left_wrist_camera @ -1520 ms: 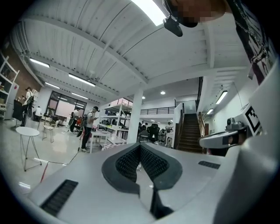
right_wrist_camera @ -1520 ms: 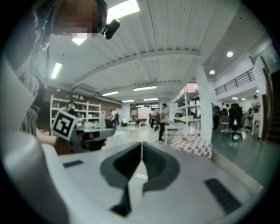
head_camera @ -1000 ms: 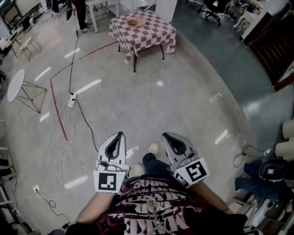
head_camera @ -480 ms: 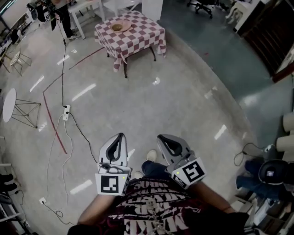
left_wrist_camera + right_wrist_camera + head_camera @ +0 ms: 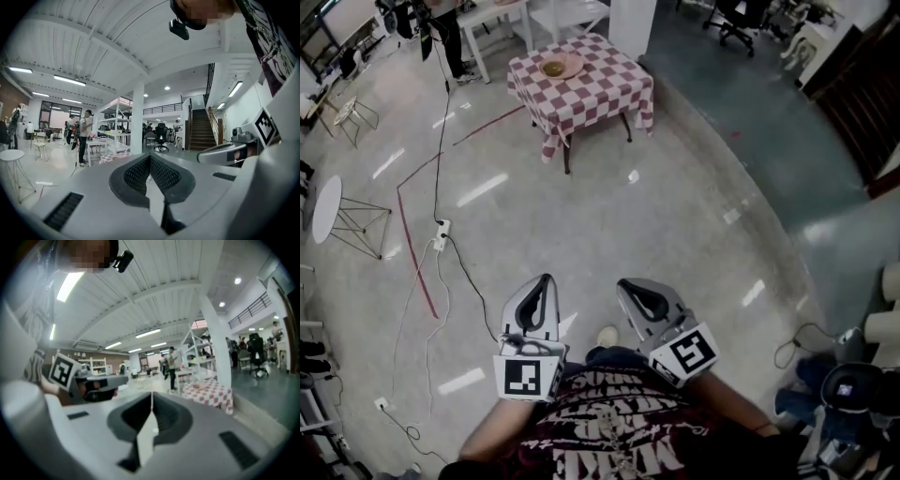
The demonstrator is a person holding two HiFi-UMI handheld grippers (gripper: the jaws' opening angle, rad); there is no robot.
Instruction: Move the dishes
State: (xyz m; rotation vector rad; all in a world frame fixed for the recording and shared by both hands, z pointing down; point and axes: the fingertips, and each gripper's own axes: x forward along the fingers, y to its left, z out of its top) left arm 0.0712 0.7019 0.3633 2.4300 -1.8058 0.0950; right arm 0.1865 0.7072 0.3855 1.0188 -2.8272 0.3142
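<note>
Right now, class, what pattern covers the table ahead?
Red-and-white checks on the tablecloth, clearest in the head view.

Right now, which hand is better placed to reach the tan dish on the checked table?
Left, narrowly. Both the left gripper and right gripper are shut, empty and far from the round tan dish on the red-and-white checked table, but the left points almost straight at it; the right angles aside.

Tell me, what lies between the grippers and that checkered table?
Only bare, shiny floor, as the head view shows. The left gripper and right gripper are shut and empty. A cable lies off to the left of the table, not between.
</note>
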